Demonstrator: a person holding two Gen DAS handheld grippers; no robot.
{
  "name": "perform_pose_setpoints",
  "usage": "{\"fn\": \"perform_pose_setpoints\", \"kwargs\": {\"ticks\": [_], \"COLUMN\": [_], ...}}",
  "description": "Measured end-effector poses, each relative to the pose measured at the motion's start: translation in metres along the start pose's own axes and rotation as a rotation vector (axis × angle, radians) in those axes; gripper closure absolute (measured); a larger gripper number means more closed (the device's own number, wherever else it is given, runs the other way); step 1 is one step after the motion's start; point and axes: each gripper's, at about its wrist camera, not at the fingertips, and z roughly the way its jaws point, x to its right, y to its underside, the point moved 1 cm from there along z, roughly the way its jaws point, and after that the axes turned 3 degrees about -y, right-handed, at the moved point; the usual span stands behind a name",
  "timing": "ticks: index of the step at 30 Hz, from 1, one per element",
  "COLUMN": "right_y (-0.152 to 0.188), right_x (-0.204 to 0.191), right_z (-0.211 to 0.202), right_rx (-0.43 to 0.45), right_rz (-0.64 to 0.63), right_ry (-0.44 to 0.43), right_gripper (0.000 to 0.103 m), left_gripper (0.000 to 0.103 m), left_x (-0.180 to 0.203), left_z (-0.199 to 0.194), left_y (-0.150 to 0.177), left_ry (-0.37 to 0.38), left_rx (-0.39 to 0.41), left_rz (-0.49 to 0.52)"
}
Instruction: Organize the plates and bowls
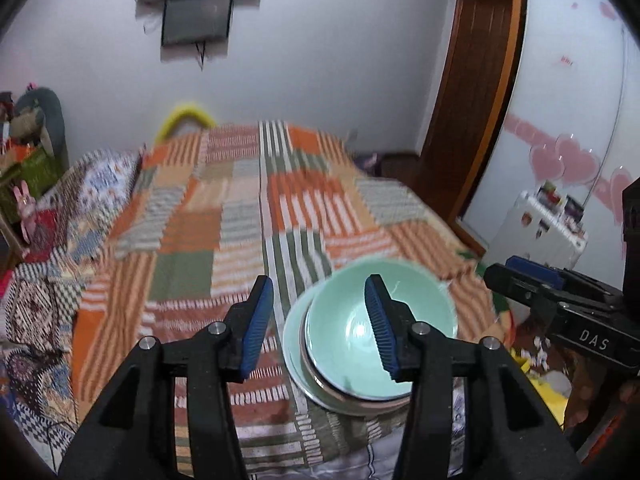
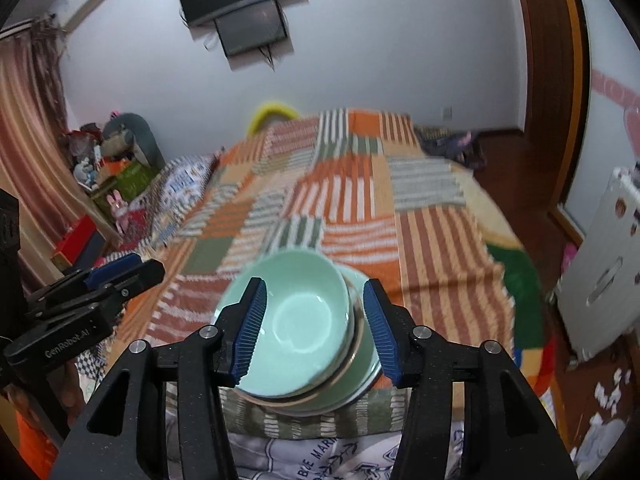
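A mint-green bowl (image 1: pixel 340 336) (image 2: pixel 296 320) sits on a stack of pale green plates (image 1: pixel 294 348) (image 2: pixel 366 364) near the front edge of the bed. My left gripper (image 1: pixel 319 292) hovers open above the blanket, a little left of the stack. Its right finger overlaps the bowl in this view, and nothing is between the pads. My right gripper (image 2: pixel 315 284) is also open above the stack, and the bowl shows in the gap between its blue pads without touching them. Each gripper appears at the edge of the other's view: the right gripper (image 1: pixel 516 274) and the left gripper (image 2: pixel 132 268).
A patchwork blanket (image 1: pixel 200 220) in orange, green and white covers the bed. A white cabinet (image 1: pixel 540 232) stands on the right by a wooden door frame. Toys and boxes (image 2: pixel 112 176) pile up at the left wall. Paper scraps (image 2: pixel 608 396) lie on the floor.
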Motion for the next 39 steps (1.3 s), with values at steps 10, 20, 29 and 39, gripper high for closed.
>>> {"fn": "perform_pose_setpoints", "kwargs": {"ticks": [10, 20, 29, 39], "right_y": [-0.012, -0.008, -0.002, 0.006], "right_x": [-0.023, -0.041, -0.042, -0.044], "right_z": [-0.055, -0.076, -0.080, -0.087], "right_rx": [0.171, 0.270, 0.297, 0.312], "right_rz": [-0.073, -0.140, -0.135, -0.126], "right_ry": [-0.027, -0.021, -0.031, -0.034], "right_gripper": [0.041, 0.020, 0.011, 0.002], "left_gripper": [0.032, 0.008, 0.004, 0.004], "left_x": [0.013, 0.031, 0.032, 0.031], "left_z": [-0.070, -0.103, -0.115, -0.116], "left_y": [-0.009, 0.004, 0.011, 0.012], "left_ry": [-0.011, -0.037, -0.037, -0.044], "left_rx": [0.214, 0.299, 0.309, 0.315], "left_rz": [-0.005, 0.022, 0.007, -0.003]}}
